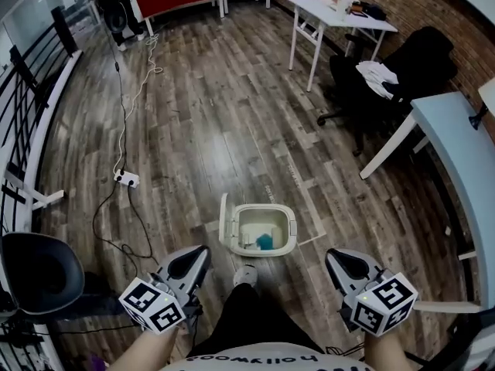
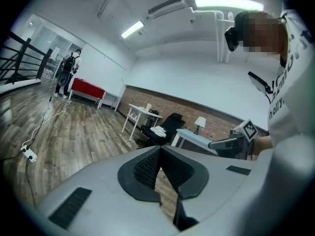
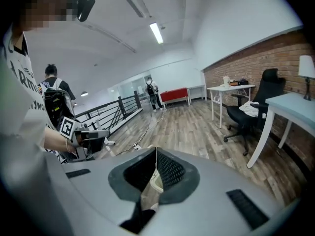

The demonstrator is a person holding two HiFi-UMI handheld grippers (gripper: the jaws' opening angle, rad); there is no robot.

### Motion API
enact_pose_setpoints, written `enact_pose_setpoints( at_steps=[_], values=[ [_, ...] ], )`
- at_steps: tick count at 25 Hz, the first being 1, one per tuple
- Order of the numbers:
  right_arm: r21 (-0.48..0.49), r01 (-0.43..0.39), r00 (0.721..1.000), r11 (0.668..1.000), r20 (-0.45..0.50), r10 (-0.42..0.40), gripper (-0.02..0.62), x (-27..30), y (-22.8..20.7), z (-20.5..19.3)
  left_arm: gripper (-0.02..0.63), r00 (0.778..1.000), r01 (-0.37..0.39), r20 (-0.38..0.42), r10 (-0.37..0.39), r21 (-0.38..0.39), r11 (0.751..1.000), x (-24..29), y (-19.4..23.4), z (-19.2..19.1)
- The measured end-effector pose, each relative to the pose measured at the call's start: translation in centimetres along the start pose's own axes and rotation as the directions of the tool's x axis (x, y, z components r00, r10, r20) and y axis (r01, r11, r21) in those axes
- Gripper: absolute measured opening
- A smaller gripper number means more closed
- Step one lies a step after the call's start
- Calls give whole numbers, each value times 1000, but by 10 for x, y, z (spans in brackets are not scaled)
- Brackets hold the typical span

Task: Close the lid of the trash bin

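Observation:
In the head view, the small cream trash bin (image 1: 267, 229) stands on the wood floor just ahead of my feet. Its lid (image 1: 224, 222) is swung up on the bin's left side, and something blue lies inside. My left gripper (image 1: 203, 251) hangs low to the bin's left, jaws shut on nothing. My right gripper (image 1: 332, 254) hangs to the bin's right, also shut and empty. Both are apart from the bin. In each gripper view the jaws meet at the tip: left gripper (image 2: 158, 149), right gripper (image 3: 156, 152). A cream sliver of the bin (image 3: 157, 180) shows behind the right jaws.
A power strip (image 1: 126, 178) with a long cable lies on the floor to the left. A black chair (image 1: 39, 273) is at the lower left. White tables (image 1: 340, 14), (image 1: 456, 153) and a black office chair (image 1: 387, 79) stand right. A railing (image 1: 31, 91) runs along the left.

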State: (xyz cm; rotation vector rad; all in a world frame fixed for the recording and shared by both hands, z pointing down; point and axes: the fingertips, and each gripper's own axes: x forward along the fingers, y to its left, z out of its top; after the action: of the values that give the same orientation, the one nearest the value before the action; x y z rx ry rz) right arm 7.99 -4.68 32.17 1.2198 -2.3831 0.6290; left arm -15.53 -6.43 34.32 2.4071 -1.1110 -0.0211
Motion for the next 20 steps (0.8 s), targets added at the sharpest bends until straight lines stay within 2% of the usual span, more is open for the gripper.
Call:
enact_pose_setpoints(
  at_steps=[5, 10, 12, 14, 16, 20],
  values=[
    [61, 5, 997, 998, -74, -1, 11, 31, -9, -28, 6, 991, -79, -109, 72, -60, 995, 27, 72, -54],
    [126, 27, 986, 992, -168, -5, 11, 57, -17, -57, 6, 957, -152, -252, 140, -28, 988, 59, 138, -104],
    [150, 33, 981, 988, -195, -4, 11, 64, -19, -66, 6, 944, -156, -298, 143, -20, 988, 73, 154, -121],
    [172, 42, 976, 984, -216, -3, 11, 68, -20, -74, 6, 935, -117, -339, 103, -22, 993, 88, 158, -135],
    [196, 55, 973, 979, -231, -9, 11, 71, -20, -80, 6, 932, -44, -361, 26, -40, 998, 102, 151, -144],
    [261, 85, 971, 962, -240, -21, 11, 73, -26, -95, 6, 916, 40, -394, -79, -106, 994, 123, 128, -157]
  ],
)
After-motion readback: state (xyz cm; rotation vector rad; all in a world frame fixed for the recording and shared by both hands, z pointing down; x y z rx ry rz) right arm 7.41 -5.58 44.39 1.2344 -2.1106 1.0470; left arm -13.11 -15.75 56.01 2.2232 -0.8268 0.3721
